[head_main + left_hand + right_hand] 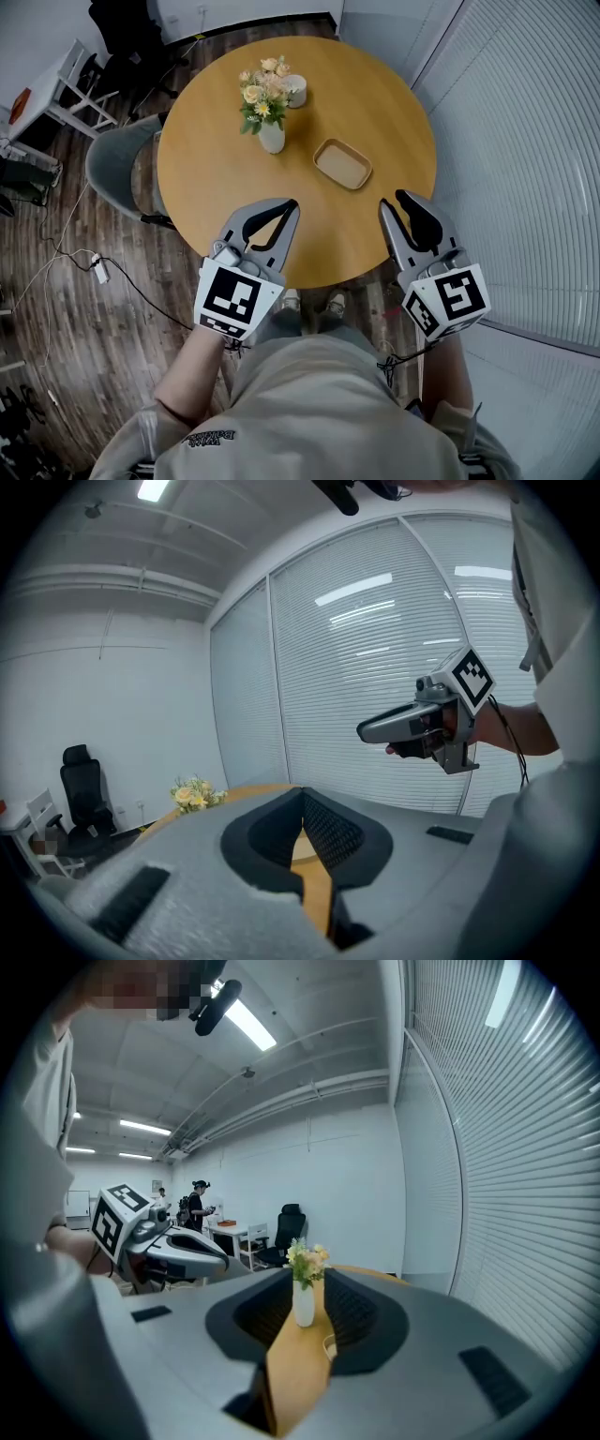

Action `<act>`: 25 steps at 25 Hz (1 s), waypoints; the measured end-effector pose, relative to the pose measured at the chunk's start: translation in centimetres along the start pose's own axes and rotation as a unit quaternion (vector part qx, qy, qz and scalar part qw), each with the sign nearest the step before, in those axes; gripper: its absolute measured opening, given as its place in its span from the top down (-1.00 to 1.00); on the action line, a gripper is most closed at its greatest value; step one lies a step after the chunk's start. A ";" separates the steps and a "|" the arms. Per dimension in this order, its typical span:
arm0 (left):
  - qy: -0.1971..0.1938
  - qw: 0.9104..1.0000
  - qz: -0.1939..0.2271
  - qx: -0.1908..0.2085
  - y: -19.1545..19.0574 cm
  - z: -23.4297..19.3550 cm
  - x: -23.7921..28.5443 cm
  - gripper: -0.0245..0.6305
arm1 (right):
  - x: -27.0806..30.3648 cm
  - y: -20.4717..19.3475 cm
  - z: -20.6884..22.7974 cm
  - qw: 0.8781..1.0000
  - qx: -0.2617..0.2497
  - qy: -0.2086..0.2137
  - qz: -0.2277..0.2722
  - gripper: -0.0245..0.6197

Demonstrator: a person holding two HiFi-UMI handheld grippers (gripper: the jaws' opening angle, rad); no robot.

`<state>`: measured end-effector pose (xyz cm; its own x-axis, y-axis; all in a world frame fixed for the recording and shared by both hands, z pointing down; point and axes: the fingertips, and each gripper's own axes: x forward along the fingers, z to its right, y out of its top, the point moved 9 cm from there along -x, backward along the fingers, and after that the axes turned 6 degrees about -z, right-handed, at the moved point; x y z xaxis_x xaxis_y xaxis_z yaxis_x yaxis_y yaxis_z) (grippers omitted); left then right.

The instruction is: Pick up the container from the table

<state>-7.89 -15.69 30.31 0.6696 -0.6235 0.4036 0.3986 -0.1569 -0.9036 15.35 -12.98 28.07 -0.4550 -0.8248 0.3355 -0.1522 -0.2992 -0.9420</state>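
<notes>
Where wooden table (375,112) curves, shallow oblong container (342,163) lies.

Shirt print (208,437) too blurred; nothing legible.

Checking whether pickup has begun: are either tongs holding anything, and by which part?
Nothing is held. Left tongs and right tongs are empty, short of the container lying on the table.

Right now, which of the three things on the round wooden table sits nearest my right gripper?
The shallow tan rectangular tray; the white vase of flowers and the white cup stand farther back, leftward.
</notes>
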 end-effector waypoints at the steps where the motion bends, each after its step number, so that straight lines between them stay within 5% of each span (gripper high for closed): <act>1: 0.000 1.000 -0.002 -0.002 0.0 -0.2 0.4 0.86 | 0.6 -0.1 0.3 1.000 -0.004 0.004 -0.006 0.65; 25: -0.014 0.994 -0.096 -0.056 -8.2 -5.2 12.0 0.86 | 19.9 -11.3 5.9 0.973 -0.008 0.084 -0.216 0.60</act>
<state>-6.40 -25.90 41.84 0.6059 -0.5525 0.5724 0.4493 -0.3562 -0.8193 13.23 -28.85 45.48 -0.4823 -0.5343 0.6942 -0.3732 -0.5916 -0.7146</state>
